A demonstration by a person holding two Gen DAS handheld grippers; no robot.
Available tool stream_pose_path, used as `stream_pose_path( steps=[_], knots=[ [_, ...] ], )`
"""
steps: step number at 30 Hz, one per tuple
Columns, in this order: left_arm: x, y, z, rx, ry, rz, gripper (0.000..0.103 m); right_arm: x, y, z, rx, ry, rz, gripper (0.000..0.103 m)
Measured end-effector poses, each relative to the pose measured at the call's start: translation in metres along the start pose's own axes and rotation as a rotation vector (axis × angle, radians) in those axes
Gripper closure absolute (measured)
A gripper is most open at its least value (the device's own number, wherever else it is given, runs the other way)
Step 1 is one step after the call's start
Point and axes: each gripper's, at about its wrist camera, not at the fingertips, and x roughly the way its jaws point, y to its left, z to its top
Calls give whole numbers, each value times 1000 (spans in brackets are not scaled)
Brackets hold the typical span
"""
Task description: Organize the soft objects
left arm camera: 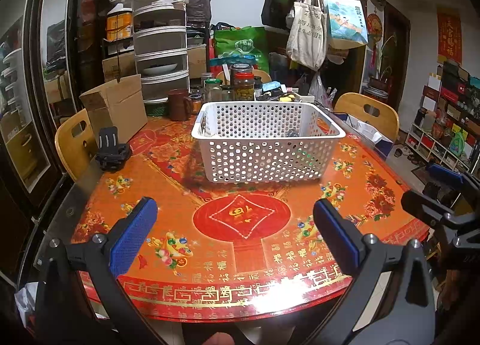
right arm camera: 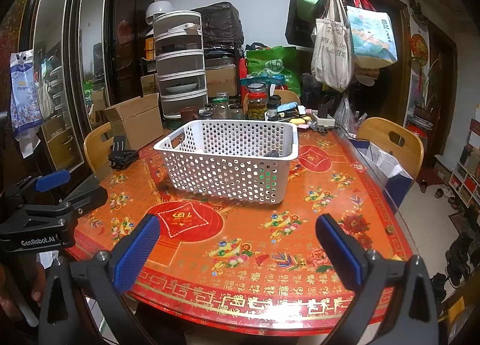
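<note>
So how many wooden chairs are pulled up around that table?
3 show. One chair sits at the left edge beside the cardboard box, one at the right edge, and one backrest peeks up behind the jars on the far side. Others may be hidden nearer the camera.

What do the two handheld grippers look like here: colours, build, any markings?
Both the left gripper and the right gripper have black angular frames, silver pivot bolts and textured blue pads on the jaws. The left one's body carries white "GenRobot.AI" lettering.
</note>
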Motion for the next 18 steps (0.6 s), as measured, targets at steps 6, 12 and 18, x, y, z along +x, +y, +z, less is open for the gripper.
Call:
stream_pose_path(
  steps=[6,12,18],
  knots=[
    [0,1,2,-1,0,0,0,0,0,0,0,0,1,0],
    [2,-4,-5,1,4,-5,0,1,2,0,-1,2,2,0],
    [2,-4,-4,1,4,-6,0,1,3,-1,-1,3,4,0]
  ],
)
